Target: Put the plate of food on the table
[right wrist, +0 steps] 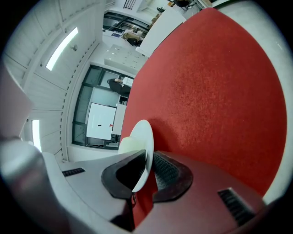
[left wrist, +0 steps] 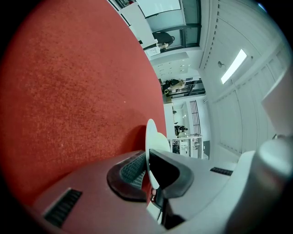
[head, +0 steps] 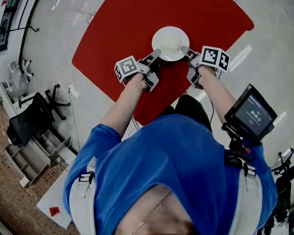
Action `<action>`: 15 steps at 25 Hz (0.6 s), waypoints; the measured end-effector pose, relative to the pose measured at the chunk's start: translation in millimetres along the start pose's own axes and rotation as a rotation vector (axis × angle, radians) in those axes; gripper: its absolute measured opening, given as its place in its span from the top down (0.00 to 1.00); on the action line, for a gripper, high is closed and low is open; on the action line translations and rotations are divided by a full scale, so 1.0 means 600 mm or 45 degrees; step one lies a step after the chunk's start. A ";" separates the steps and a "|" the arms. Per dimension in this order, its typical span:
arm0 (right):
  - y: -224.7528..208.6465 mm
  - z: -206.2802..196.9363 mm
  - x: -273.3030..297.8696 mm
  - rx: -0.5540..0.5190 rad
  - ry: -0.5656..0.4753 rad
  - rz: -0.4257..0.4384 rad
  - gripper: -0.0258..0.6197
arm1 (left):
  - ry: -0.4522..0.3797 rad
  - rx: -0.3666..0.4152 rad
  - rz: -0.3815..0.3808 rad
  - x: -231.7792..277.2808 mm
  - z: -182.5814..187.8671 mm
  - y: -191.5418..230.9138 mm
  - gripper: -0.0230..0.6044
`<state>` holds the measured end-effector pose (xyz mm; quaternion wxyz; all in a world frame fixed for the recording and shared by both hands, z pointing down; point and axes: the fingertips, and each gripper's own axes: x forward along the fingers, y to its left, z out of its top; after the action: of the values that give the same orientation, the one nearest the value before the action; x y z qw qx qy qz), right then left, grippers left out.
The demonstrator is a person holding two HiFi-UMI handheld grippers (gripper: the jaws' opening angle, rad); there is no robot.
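Observation:
A white plate [head: 170, 43] with a pale mound of food on it is over the red table [head: 122, 27], near its front edge. My left gripper [head: 156, 54] is shut on the plate's left rim and my right gripper [head: 185, 50] on its right rim. In the left gripper view the plate [left wrist: 150, 135] shows edge-on, clamped between the ribbed pads of the left gripper [left wrist: 147, 170]. The right gripper view has the plate [right wrist: 143, 137] pinched in the right gripper [right wrist: 147, 170], with the food [right wrist: 128, 145] on its upper face. Whether the plate touches the table I cannot tell.
A black office chair [head: 31, 120] and a low grey shelf unit [head: 33, 157] stand on the floor to the left. White cables [head: 64, 45] run beside the table. A small screen [head: 250, 115] is strapped at my right shoulder. A white surface with a red mark [head: 53, 208] lies lower left.

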<state>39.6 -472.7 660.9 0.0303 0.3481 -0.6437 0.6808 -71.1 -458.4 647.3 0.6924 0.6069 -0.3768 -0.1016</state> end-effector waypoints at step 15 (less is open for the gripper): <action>-0.004 -0.004 0.001 -0.115 0.044 -0.096 0.90 | 0.046 0.074 0.089 0.003 -0.003 0.011 0.93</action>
<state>39.1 -470.2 663.8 0.0828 0.3585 -0.6597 0.6553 -70.7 -456.3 654.2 0.6842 0.6150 -0.3881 -0.0554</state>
